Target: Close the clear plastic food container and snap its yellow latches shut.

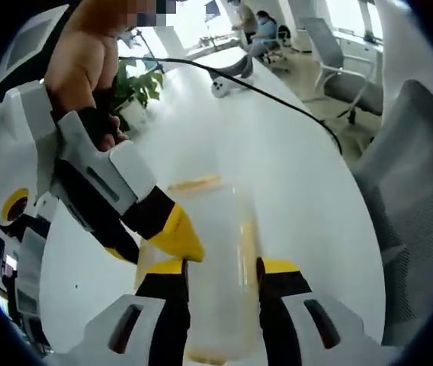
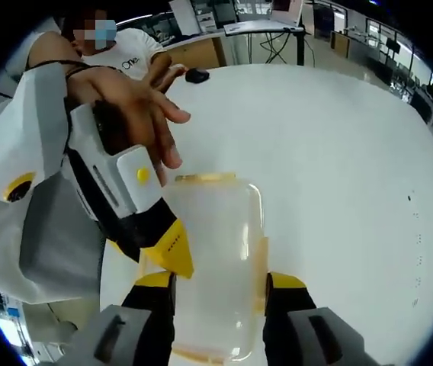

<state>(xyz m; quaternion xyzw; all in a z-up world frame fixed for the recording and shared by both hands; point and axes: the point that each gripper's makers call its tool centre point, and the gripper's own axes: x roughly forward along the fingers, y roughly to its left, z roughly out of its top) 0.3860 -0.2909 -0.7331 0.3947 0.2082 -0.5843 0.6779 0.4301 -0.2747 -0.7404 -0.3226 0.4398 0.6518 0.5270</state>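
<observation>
Container (image 2: 216, 259) flat on white worktop (image 2: 338, 168), straddled loosely between wide right tongs (image 2: 220, 293) and wide left tongs (image 1: 222, 274); advise pressing each yellow latch (image 2: 205, 178) squarely until seated

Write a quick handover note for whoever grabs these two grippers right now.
Left hand-held gripper: jaws open, one on each long side of the container on the white table.
Right hand-held gripper: jaws open, straddling the same container from the other end.
Lid looks seated on top. Each gripper's yellow tip shows in the other's view, at a side latch.
Whether any latch is snapped can't be told.
Left: press every yellow latch shut and check each.
</observation>
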